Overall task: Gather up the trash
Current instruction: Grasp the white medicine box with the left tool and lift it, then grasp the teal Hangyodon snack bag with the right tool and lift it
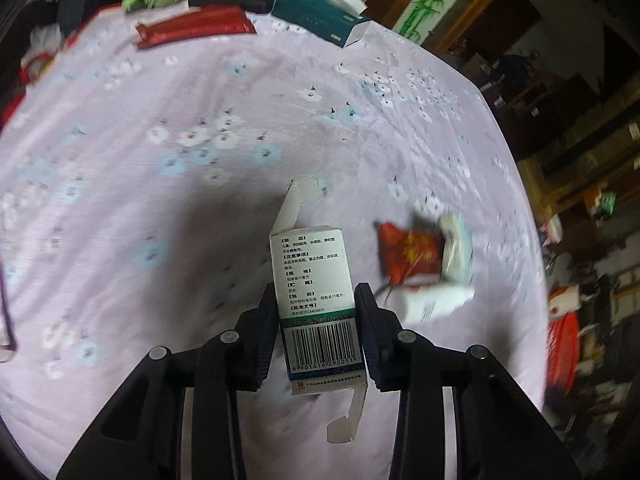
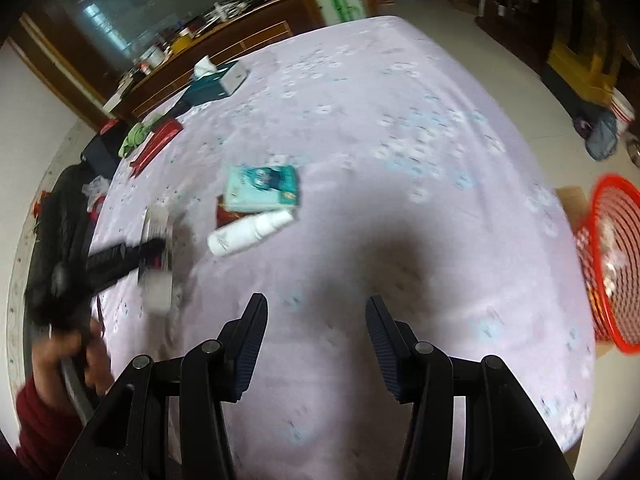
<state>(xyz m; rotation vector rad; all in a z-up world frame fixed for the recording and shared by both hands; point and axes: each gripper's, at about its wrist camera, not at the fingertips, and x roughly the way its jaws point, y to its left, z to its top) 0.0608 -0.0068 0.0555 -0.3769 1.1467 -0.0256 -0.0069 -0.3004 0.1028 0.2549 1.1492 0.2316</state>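
Trash here is a small white cardboard medicine box with a barcode and both end flaps open, pinched between the left gripper above the lilac flowered tablecloth; a red packet and teal tissue box lie beyond. Right wrist view adds the right gripper, spread and empty, a white bottle, a teal packet, and a red mesh basket off the table's edge.
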